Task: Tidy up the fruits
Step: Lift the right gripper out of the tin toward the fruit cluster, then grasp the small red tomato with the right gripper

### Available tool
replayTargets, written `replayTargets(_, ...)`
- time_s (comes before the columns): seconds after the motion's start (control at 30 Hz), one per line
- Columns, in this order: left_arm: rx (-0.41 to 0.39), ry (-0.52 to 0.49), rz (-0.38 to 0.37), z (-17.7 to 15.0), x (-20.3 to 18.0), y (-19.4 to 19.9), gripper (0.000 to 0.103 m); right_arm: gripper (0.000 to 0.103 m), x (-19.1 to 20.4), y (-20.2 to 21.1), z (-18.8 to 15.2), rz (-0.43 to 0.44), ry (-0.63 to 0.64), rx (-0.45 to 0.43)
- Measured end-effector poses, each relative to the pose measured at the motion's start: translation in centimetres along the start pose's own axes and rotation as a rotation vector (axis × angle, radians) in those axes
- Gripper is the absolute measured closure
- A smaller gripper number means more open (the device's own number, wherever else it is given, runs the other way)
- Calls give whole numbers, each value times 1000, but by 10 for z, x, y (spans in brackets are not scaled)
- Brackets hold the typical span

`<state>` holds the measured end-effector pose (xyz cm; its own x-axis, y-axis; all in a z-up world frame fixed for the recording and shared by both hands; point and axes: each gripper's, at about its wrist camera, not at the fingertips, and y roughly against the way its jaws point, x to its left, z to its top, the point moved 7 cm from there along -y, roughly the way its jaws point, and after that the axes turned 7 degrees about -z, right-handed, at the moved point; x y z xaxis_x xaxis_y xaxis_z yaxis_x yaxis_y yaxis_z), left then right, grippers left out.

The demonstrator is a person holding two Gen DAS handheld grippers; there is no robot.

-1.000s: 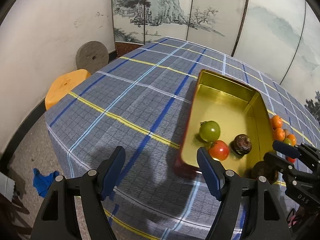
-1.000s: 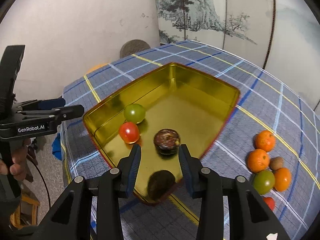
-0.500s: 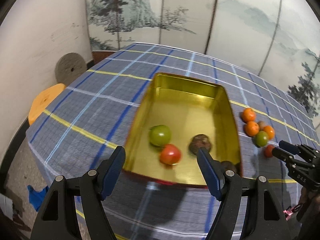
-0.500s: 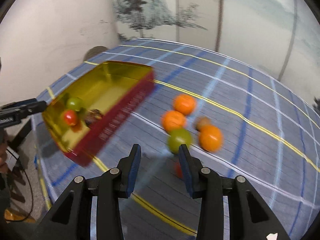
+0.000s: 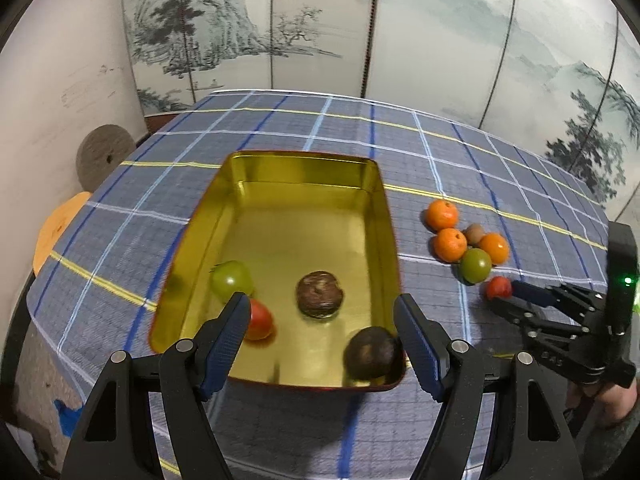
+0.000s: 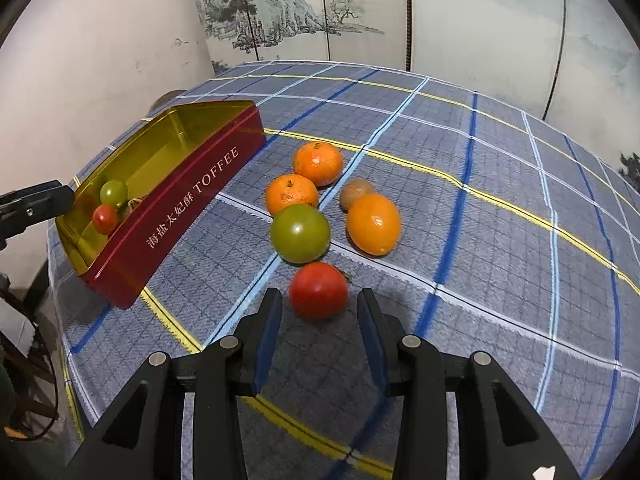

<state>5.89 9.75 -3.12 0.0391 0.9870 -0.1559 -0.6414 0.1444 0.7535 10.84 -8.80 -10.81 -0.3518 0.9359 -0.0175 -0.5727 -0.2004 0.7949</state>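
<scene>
Covering the table, a plaid cloth [image 6: 500, 208] lies before painted screens [image 6: 480, 8]. Beside the toffee tin [image 6: 188, 196], right gripper [image 6: 320, 320] fingers spread around a red tomato [image 6: 318, 290]; left gripper [image 5: 320, 336] gapes empty.

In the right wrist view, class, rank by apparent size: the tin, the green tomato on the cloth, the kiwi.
1. Tin, by far the largest.
2. Green tomato.
3. Kiwi, smallest, though farther away and partly hidden.
</scene>
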Motion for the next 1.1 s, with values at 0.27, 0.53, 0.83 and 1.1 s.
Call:
replayTargets(0.27,17,-40,-33,6,-27,-13,29,70,2,-15,3,1,-5,15)
replayTargets(0.53,24,-83,-84,14,-61,-23,29,74,-22,-11,3,-42,-46,0)
replayTargets(0.83,28,-116,-137,18,-100,-44,29,74,-102,-10,-3,-204,-136,-21)
replayTargets(1.1,45,-149,-140,16,-130,-72,29,74,-157,-5,-12,-262,-220,-25)
